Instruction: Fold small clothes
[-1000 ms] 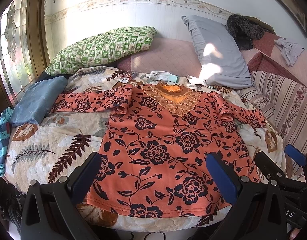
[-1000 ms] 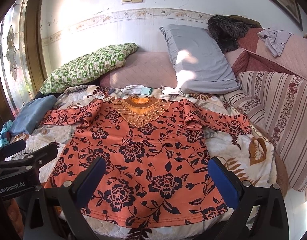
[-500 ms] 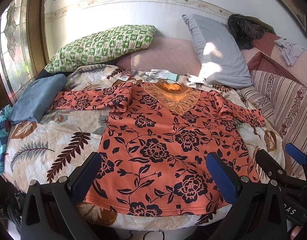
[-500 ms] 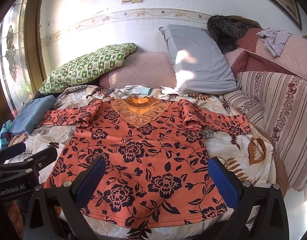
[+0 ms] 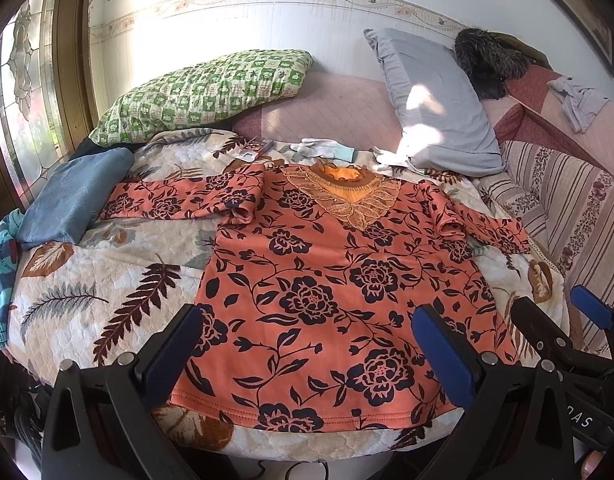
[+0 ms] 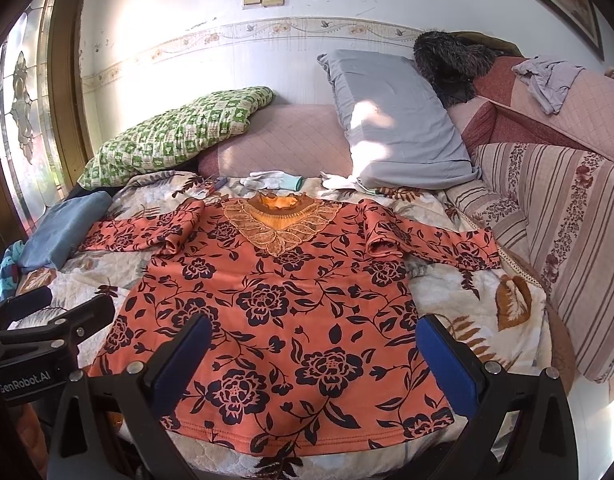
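Note:
An orange long-sleeved top with dark flowers lies flat, face up, on the leaf-print quilt, collar away from me and both sleeves spread sideways. It also shows in the right wrist view. My left gripper is open and empty, hovering above the hem near the bed's front edge. My right gripper is open and empty, also over the hem, to the right of the left one. The right gripper's fingers show at the left wrist view's right edge.
A folded blue garment lies left of the top's sleeve. A green checked pillow and a grey pillow lean at the back. White gloves lie beyond the collar. A striped cushion borders the right.
Both grippers have edged slightly forward and up over the hem; the top and the rest of the bed have not moved.

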The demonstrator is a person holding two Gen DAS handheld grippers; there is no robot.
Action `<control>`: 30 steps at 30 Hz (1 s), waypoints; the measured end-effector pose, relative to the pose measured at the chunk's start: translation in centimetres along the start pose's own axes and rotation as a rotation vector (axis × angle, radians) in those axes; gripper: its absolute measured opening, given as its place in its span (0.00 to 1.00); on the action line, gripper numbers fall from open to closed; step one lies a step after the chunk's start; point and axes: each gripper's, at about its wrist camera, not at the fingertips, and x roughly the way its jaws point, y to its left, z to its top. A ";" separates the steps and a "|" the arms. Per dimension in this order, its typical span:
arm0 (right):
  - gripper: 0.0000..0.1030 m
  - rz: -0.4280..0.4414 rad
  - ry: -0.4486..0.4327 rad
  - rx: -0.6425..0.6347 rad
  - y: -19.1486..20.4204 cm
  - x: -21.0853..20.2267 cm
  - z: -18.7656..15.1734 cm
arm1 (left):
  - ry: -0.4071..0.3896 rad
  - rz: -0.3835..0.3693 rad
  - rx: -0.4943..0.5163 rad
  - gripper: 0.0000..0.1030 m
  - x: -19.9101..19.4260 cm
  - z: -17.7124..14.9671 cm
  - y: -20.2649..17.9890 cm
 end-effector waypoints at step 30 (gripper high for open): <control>1.00 0.128 0.351 0.421 -16.0 7.8 -3.9 | 0.325 0.001 -0.363 1.00 8.2 -4.2 13.2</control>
